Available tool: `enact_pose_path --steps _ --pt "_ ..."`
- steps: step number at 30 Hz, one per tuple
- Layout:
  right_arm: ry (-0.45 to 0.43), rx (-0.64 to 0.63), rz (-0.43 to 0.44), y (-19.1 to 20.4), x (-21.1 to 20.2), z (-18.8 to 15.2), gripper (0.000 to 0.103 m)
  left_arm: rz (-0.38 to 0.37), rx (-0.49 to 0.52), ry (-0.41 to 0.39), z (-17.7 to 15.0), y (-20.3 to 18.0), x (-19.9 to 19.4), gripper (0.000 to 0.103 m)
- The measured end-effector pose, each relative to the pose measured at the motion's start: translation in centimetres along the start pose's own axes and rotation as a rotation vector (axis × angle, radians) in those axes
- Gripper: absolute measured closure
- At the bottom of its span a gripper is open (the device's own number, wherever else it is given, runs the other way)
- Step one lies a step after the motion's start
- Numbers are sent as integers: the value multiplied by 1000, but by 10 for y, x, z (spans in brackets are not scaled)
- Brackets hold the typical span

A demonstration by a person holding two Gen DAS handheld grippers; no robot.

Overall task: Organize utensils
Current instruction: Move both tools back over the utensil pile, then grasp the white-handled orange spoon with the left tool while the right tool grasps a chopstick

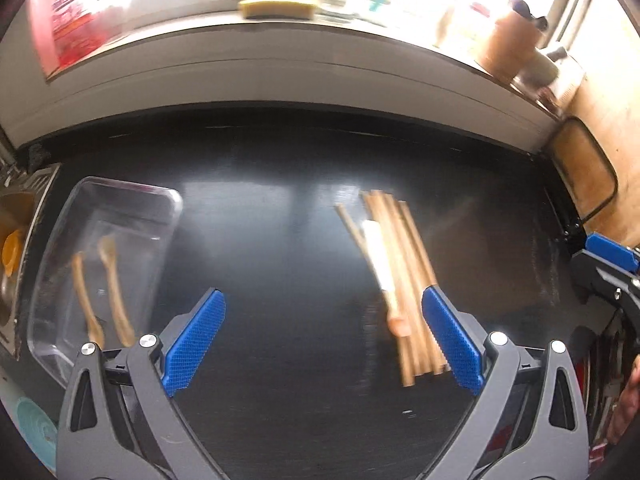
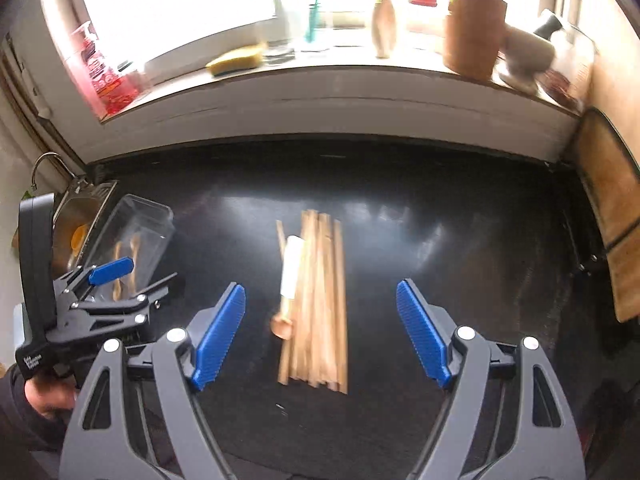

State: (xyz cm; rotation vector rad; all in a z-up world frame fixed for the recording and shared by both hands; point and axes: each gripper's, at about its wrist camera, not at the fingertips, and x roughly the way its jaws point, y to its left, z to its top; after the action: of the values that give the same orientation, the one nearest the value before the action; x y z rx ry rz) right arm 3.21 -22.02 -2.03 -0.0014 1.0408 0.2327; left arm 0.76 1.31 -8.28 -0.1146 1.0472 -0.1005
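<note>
A bundle of several wooden chopsticks (image 2: pixel 320 300) lies on the black countertop (image 2: pixel 460 240), with a white-handled wooden spoon (image 2: pixel 291 268) resting on its left side. My right gripper (image 2: pixel 322 292) hovers above the bundle, open, with nothing between its fingers. To the left stands a clear plastic tray (image 1: pixel 100 256) holding two wooden utensils (image 1: pixel 114 292). My left gripper (image 1: pixel 324 300) is open and empty over bare counter between the tray and the chopsticks (image 1: pixel 404 280). In the right wrist view, the left gripper (image 2: pixel 112 272) appears in front of the tray (image 2: pixel 136 232), held by a hand (image 2: pixel 40 396).
A sink (image 2: pixel 76 216) with a tap lies left of the tray. On the window sill stand a yellow sponge (image 2: pixel 236 60), bottles (image 2: pixel 383 20) and a wooden utensil holder (image 2: pixel 474 36). A wooden cutting board (image 2: pixel 612 208) leans against the right wall.
</note>
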Motion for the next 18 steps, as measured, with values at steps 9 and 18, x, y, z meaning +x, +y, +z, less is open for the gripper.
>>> enact_pose_path --steps 9,18 --pt "-3 -15 35 -36 -8 -9 26 30 2 -5 -1 -45 4 7" --pt "5 -23 57 -39 -2 -6 26 51 1 7 -1 -47 8 7"
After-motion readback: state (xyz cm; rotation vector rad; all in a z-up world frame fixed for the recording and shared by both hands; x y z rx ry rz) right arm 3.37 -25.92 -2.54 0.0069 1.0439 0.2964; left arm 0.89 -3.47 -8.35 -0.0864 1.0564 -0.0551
